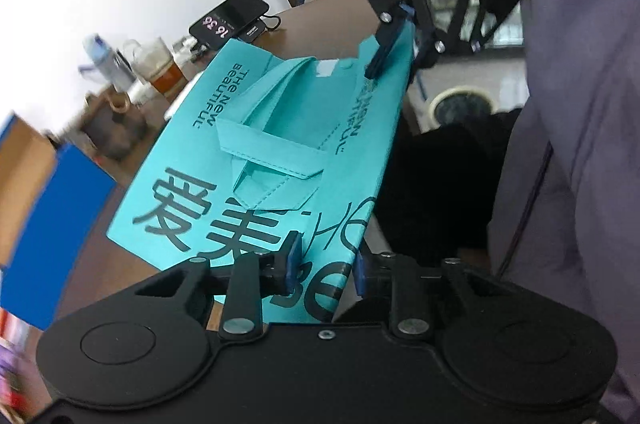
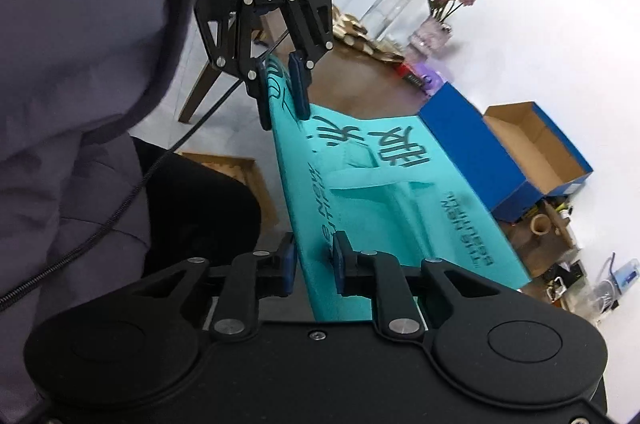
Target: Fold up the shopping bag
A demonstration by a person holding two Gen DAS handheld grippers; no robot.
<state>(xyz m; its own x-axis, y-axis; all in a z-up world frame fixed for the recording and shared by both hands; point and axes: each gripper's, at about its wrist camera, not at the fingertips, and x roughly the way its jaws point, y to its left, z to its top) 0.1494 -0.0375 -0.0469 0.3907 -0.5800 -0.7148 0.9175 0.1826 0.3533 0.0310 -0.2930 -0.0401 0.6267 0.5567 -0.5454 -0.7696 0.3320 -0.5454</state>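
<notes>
The left gripper (image 1: 325, 266) is seen narrowed onto the near edge of the teal non-woven shopping bag with dark printed lettering (image 1: 256, 160), one blue pad lying on the printed face and the other at the bag's edge; the fabric passes between the jaws, though in the left wrist view it cannot be told for certain that both pads press on it. In the right wrist view the same gripper is seen clamped over the far corner of the bag. The right gripper (image 2: 314, 262) is likewise drawn in around the opposite end of that edge, fabric running between its pads, and a grasp is judged likely.

The edge nearest the person is thus held at both ends and lifted, while the remainder of the bag slopes down onto the brown desk (image 1: 320, 20), its handle straps (image 1: 276, 148) lying flat across the face.

The step in hand is judged to be the raising of this long edge for a fold. The next move would call for both ends to be carried over together, kept level and taut, and laid onto the far edge, towards the blue cardboard box (image 2: 472, 148).
</notes>
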